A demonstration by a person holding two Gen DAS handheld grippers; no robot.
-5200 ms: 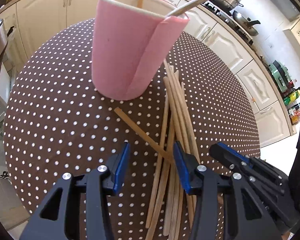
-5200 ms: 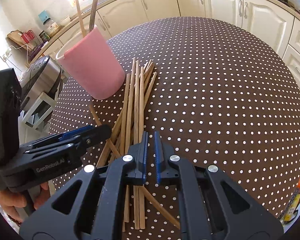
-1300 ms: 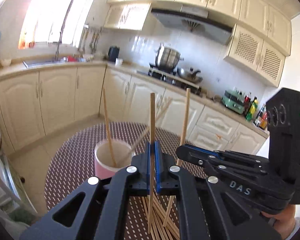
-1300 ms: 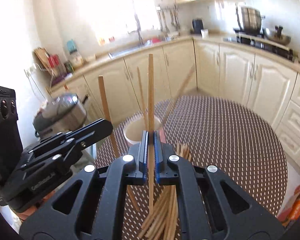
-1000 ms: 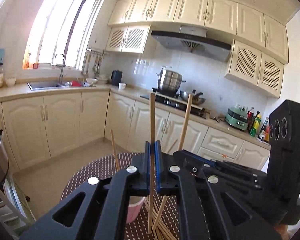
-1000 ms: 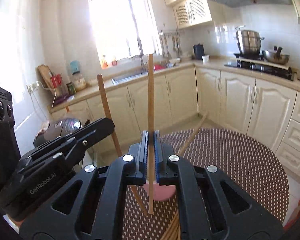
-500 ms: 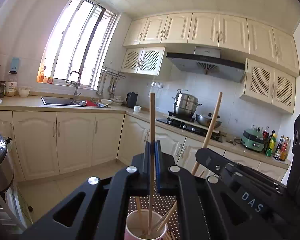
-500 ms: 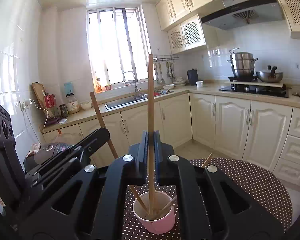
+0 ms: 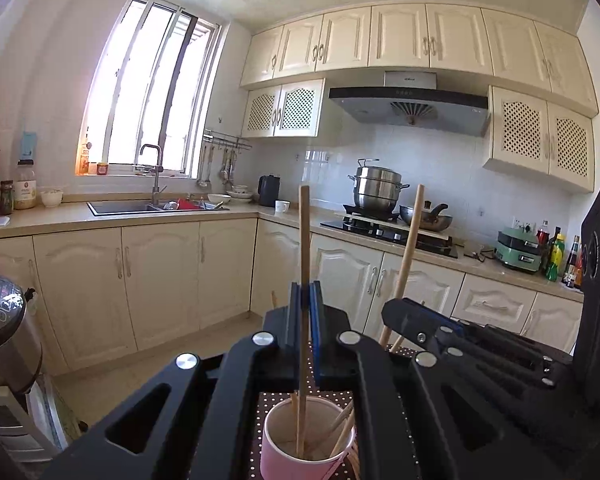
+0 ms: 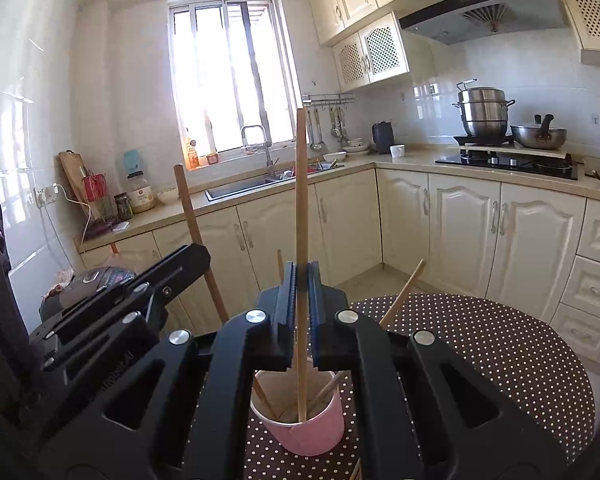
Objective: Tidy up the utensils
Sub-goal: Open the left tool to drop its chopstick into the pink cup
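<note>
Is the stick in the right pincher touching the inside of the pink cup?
Touching. The right wrist view shows the chopstick reaching down into the pink cup, its tip resting on the bottom.

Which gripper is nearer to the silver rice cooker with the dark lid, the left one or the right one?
Left. The left gripper is next to the silver rice cooker. The right gripper is further away, and the left gripper stands between it and the cooker.

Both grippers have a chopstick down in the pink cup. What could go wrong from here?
1. The two grippers, left gripper and right gripper, sit close together over one pink cup; they might collide on release.
2. The cup looks light; a sideways nudge from either chopstick could tip it.
3. Sticks already leaning inside may jam or get flicked out.
</note>
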